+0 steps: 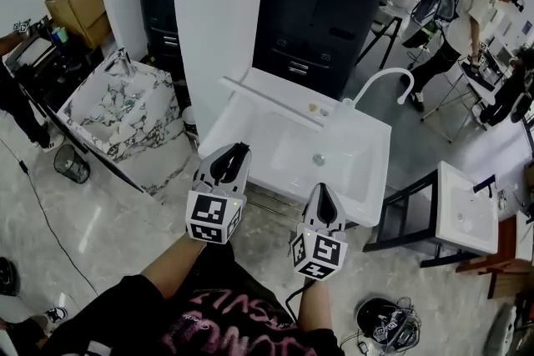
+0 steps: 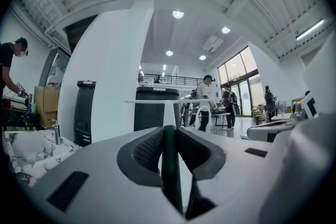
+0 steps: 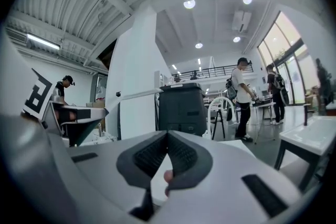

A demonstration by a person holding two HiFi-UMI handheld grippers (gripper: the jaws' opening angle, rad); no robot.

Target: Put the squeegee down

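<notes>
My left gripper [image 1: 233, 154] is shut on the dark green handle [image 2: 169, 165] of a white squeegee. The squeegee's handle rises from the jaws to a long white blade [image 2: 168, 102] held crosswise. In the head view that blade [image 1: 271, 99] hangs over the back of the white sink [image 1: 367, 179]. My right gripper [image 1: 324, 194] hovers at the sink's front edge, shut, with nothing between its fingers. In the right gripper view the jaws [image 3: 168, 134] meet at the tips, and the squeegee blade [image 3: 137, 94] and the left gripper [image 3: 79, 118] show to the left.
A curved white faucet [image 1: 392, 79] stands at the sink's back right, and a drain [image 1: 318, 159] sits in the basin. A black cabinet [image 1: 317, 4] stands behind, a marble basin [image 1: 117, 112] to the left and another white basin [image 1: 467, 204] to the right. A person [image 1: 467, 12] stands at the far right.
</notes>
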